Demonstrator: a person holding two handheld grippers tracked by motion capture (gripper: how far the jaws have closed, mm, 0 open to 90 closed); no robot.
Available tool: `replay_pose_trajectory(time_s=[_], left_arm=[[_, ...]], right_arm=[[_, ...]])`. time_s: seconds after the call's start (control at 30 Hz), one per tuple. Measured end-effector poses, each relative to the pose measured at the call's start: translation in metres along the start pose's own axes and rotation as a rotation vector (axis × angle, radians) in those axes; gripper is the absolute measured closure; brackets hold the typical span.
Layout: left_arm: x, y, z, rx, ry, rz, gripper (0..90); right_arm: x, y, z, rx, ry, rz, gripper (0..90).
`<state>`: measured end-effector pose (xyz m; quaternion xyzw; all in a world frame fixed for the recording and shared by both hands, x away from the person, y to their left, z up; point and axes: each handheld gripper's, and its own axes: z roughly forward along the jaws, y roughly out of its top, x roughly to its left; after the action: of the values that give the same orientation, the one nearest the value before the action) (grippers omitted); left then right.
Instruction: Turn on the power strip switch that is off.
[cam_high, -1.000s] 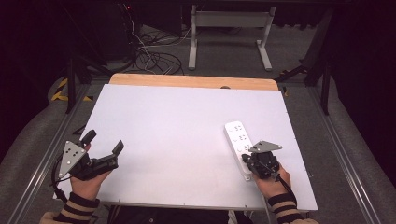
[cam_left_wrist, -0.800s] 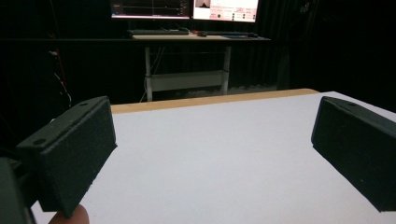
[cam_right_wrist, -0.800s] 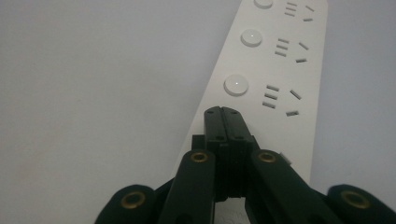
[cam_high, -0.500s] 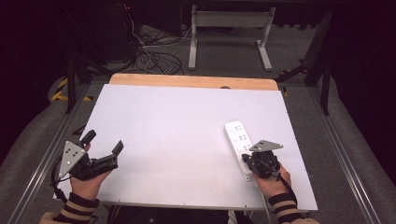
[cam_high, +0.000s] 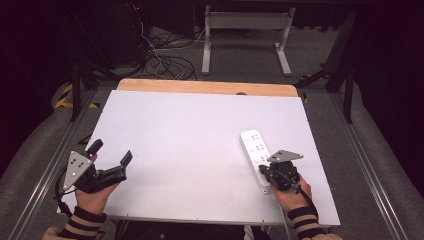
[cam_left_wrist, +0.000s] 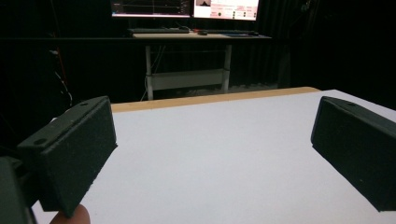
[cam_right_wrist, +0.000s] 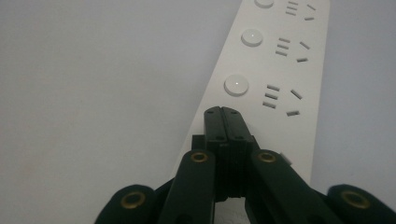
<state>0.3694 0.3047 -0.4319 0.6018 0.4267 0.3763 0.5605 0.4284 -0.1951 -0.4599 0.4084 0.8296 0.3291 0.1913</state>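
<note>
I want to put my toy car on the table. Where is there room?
Nearly all of the white table is bare: the whole middle, from the left claw across to the power strip, and back to the wooden edge. It is crowded only at the near right, where the right claw is over the strip.

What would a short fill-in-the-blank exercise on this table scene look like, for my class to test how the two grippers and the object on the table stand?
1. The left gripper has its jaws ____.
2. The right gripper has its jaws ____.
3. The right gripper's tips are over a white ____.
4. The power strip lies on the person's ____ side of the table.

Missing words: open; shut; power strip; right
</note>
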Motion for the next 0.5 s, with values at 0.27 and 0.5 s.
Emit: replay_pose_trajectory(time_s=[0.27,0.5], left_arm=[[0.0001,-0.0001,0.0000,-0.001,0.000,0.000,0.8],[0.0000,0.0000,-0.0002,-0.002,0.001,-0.002,0.8]], right_arm=[[-0.0005,0.0000,0.0000,0.000,0.002,0.004,90.0],[-0.0005,0.0001,0.0000,0.000,0.003,0.004,90.0]])
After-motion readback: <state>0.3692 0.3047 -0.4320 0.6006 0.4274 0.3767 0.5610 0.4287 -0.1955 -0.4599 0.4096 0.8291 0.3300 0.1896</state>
